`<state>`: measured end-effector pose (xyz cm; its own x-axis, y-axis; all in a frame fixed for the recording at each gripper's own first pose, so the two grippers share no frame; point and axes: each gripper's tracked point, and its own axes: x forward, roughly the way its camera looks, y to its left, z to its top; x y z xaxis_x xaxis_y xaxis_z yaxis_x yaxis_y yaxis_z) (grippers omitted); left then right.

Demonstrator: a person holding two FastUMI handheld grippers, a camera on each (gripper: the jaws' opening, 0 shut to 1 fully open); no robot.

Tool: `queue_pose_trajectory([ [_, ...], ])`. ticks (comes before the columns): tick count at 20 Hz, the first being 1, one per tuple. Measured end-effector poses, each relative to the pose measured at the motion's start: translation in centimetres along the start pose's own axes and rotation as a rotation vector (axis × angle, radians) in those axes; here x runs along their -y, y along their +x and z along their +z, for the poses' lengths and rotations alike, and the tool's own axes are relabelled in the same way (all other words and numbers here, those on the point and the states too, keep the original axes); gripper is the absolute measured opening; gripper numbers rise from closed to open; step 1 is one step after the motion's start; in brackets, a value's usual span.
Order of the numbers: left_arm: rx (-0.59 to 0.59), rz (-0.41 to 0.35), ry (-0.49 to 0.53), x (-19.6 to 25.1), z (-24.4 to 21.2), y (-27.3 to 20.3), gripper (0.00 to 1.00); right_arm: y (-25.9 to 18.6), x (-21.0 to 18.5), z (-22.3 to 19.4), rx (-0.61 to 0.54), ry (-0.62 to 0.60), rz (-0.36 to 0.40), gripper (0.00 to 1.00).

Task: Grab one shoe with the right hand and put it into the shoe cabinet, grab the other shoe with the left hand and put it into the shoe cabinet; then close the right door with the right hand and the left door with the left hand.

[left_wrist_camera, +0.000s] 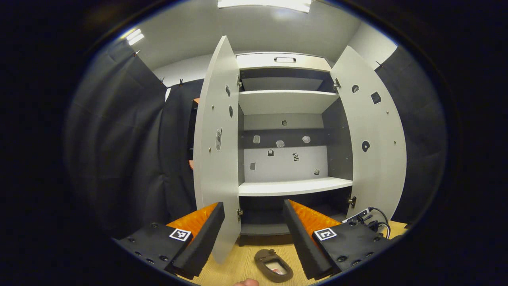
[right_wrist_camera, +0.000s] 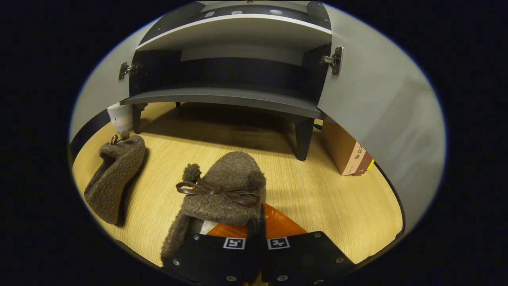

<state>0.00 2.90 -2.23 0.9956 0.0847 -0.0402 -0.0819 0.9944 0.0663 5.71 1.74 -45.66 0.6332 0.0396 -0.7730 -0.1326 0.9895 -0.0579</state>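
- Fuzzy brown fleece is covering the shoe (right_wrist_camera: pixel 222 186) that the right gripper (right_wrist_camera: pixel 257 222) is pinching at the side wall of its opening; the fingers are sitting nearly together on that thin edge, just behind the thin brown bow (right_wrist_camera: pixel 216 190) and its two pompoms.
- Lifting well probably means keeping that pinch firm, since the soft wall could be slipping out, and raising the toe clear of the lip of the bottom shelf (right_wrist_camera: pixel 222 97) straight ahead.
- Lying on its side on the pale wood-grain floor (right_wrist_camera: pixel 329 198), the other shoe (right_wrist_camera: pixel 113 174) is waiting to the left, near the cabinet leg.
- Spread wide and holding nothing, the left gripper (left_wrist_camera: pixel 254 238) is facing the shoe cabinet (left_wrist_camera: pixel 285 61), whose smooth grey left door (left_wrist_camera: pixel 216 159) and right door (left_wrist_camera: pixel 377 151) are both standing open.
- Resting on the floor between those open fingers, a shoe (left_wrist_camera: pixel 274 265) is showing its opening.
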Motion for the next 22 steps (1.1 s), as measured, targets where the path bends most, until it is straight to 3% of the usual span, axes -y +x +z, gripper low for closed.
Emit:
queue_pose_trajectory([
  [5, -0.009, -0.017, -0.034, 0.6, -0.7, 0.2, 0.99, -3.8, -1.0, 1.8, 0.081, 0.013, 0.008, 0.05],
  [11, -0.005, -0.024, -0.028, 0.9, -1.1, 0.2, 0.96, -12.0, -3.1, 6.2, 0.231, 0.009, 0.07, 0.04],
  [14, 0.008, -0.032, -0.02, 1.2, -1.1, 0.2, 0.96, -17.1, -3.4, 11.1, 0.329, 0.049, 0.088, 0.04],
  [17, 0.019, -0.053, -0.003, 2.0, -1.2, 0.1, 0.96, -21.0, -2.6, 17.2, 0.452, 0.052, 0.058, 0.04],
  [19, 0.03, -0.074, -0.007, 2.7, -1.1, 0.2, 0.96, -22.3, -1.3, 21.8, 0.528, 0.031, -0.009, 0.04],
  [22, 0.02, -0.105, -0.036, 3.6, -1.5, -0.2, 0.96, -22.6, -0.3, 28.2, 0.578, 0.081, -0.02, 0.04],
])
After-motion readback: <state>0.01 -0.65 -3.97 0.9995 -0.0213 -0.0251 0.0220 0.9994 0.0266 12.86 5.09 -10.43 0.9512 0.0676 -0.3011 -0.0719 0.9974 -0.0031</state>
